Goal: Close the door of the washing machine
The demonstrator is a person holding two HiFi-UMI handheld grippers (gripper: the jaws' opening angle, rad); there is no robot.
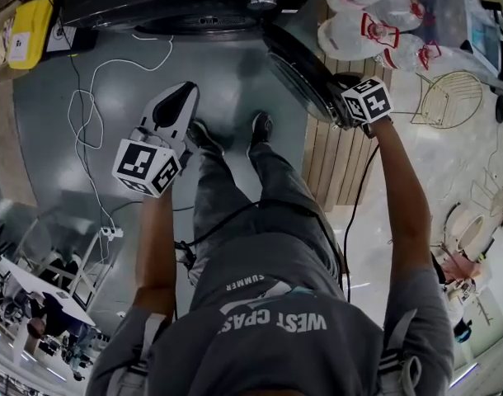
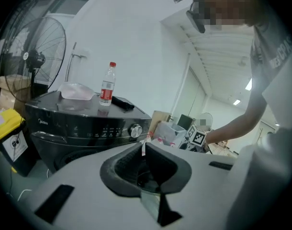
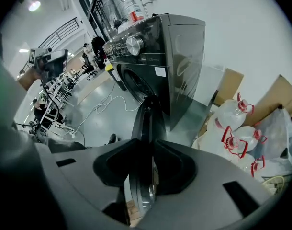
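Note:
The dark washing machine (image 1: 194, 7) stands at the top of the head view, its round door (image 1: 305, 77) swung open to the right. My right gripper (image 1: 344, 119) reaches down onto the door's outer rim. In the right gripper view the door's edge (image 3: 146, 123) runs between the two jaws of the right gripper (image 3: 152, 157), and the pads press on it. My left gripper (image 1: 179, 97) hangs in the air left of the person's feet, away from the machine, its jaws shut with nothing in them. In the left gripper view, the left gripper (image 2: 143, 146) points at the machine's front (image 2: 84, 123).
Large water jugs (image 1: 367, 15) with red handles stand right of the machine, beside a wooden board (image 1: 334, 155). A yellow bin (image 1: 29, 27) sits at the machine's left. A white cable (image 1: 86, 114) snakes over the grey floor. A bottle (image 2: 106, 85) stands on the machine's top.

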